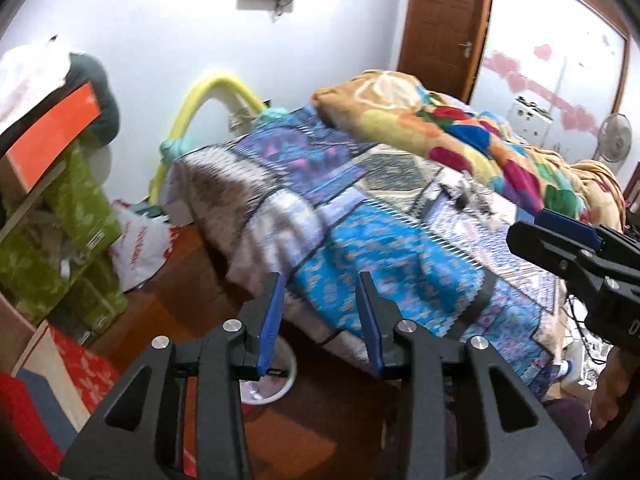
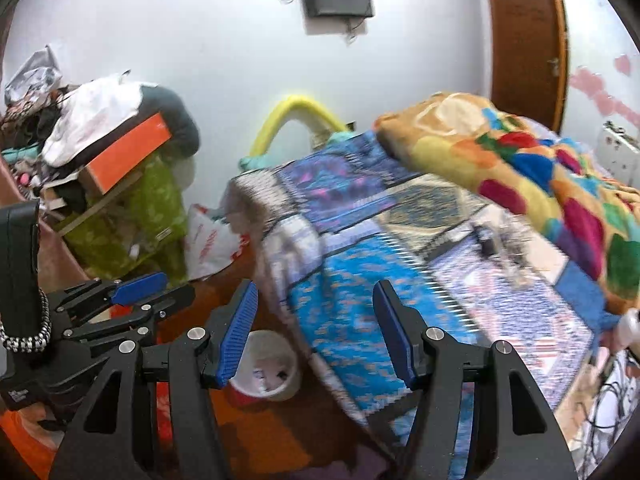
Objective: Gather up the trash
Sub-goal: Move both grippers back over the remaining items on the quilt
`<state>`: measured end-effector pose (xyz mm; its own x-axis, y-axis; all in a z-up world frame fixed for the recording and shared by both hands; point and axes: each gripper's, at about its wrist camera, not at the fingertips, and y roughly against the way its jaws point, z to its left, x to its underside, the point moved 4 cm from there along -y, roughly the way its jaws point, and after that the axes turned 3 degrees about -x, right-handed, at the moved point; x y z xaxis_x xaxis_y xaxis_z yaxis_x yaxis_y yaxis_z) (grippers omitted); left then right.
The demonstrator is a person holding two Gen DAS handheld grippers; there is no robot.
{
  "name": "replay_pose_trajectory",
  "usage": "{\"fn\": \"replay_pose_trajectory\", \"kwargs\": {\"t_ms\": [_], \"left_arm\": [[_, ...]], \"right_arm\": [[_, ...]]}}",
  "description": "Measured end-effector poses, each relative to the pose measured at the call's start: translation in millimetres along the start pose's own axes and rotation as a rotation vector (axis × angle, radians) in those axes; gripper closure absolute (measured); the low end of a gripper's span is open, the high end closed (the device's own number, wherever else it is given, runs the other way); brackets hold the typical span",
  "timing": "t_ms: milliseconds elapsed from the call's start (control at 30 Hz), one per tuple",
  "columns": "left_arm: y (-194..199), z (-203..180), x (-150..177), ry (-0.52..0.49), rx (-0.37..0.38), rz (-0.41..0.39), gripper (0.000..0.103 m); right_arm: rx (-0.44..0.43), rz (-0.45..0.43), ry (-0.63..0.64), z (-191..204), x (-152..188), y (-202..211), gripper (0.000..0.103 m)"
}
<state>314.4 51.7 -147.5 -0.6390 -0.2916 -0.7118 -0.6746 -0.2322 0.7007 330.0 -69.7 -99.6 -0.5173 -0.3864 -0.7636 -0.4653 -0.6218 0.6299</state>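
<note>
Round white plastic bin (image 2: pixel 266 366) sitting on brown floor beside bed, bits of trash inside. Your left gripper (image 1: pixel 320 320) hovering above it, jaws parted, holding nothing. Your right gripper (image 2: pixel 314 334) likewise gaping, empty. Blue patterned bedsheet (image 2: pixel 360 280) draping alongside.

A cluttered bedroom in a home

A bed (image 1: pixel 360 216) with a patchwork sheet and a bright rumpled blanket (image 1: pixel 472 132) fills the right side; a wooden door (image 1: pixel 440 24) stands far behind it, clothes and boxes (image 2: pixel 104 152) pile up on the left, and a white bin (image 2: pixel 268 364) sits on the brown floor (image 1: pixel 192 280) near the bed.
</note>
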Motion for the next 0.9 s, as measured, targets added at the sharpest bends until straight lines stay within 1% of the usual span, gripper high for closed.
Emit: {"fn": "replay_pose_trajectory", "kwargs": {"t_ms": [133,267,433,633,767,900], "left_arm": [[-11,-38,-10,-0.038,0.039,0.001,0.064],[-31,-76,-17,-0.070,0.083,0.019,0.064],[-62,-120,-25,-0.095,0.149,0.049,0.064],[-108,-163,-35,-0.118,0.193,0.086,0.064],[-140,-184,-40,-0.111,0.220,0.120,0.064],[-170,-202,-45,-0.122,0.226,0.138,0.064]], "right_arm": [[0.051,-0.024,-0.018,-34,5,17,0.047],[0.099,-0.026,-0.053,-72,10,23,0.047],[0.186,-0.006,-0.089,-124,16,20,0.047],[0.243,0.022,-0.162,-184,26,10,0.047],[0.254,0.047,-0.222,-219,33,-4,0.047],[0.226,0.077,-0.283,-247,38,-24,0.047]]}}
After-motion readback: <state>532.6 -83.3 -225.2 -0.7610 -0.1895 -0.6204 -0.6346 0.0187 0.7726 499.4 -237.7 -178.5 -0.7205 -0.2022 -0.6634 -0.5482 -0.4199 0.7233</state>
